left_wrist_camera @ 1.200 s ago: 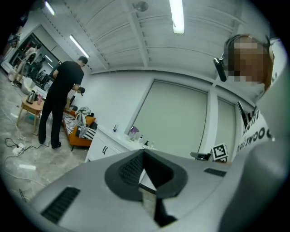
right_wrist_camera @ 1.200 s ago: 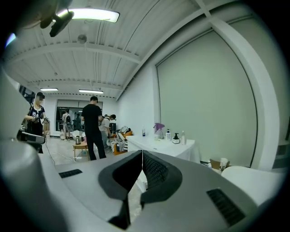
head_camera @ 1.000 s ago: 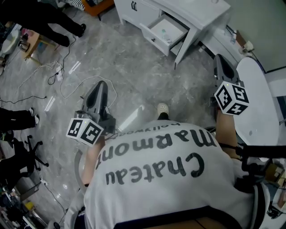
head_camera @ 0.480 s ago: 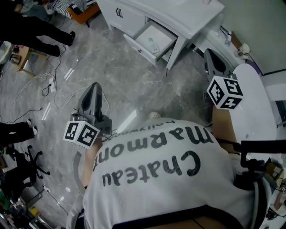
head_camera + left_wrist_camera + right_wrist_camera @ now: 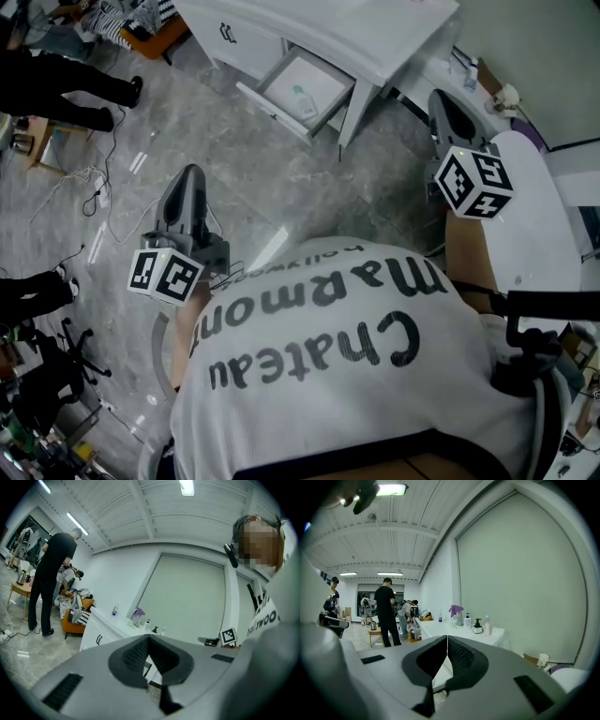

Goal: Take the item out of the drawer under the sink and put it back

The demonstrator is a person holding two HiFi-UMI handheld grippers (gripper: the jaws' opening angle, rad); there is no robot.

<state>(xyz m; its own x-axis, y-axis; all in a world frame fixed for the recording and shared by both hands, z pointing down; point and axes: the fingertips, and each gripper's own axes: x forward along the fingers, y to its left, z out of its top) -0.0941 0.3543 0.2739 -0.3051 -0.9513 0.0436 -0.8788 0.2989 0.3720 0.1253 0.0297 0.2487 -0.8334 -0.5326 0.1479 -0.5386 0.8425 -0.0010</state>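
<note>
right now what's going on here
A person holds a gripper in each hand and faces a white cabinet across a stretch of floor. Its drawer is open, with a small item lying inside. The left gripper and right gripper are both shut and empty, well short of the drawer, so nothing has been taken out yet.

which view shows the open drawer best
The head view: it looks down into the open drawer, showing a small item inside. The left gripper view shows only the cabinet front, the right gripper view only the countertop; neither shows inside the drawer.
</note>
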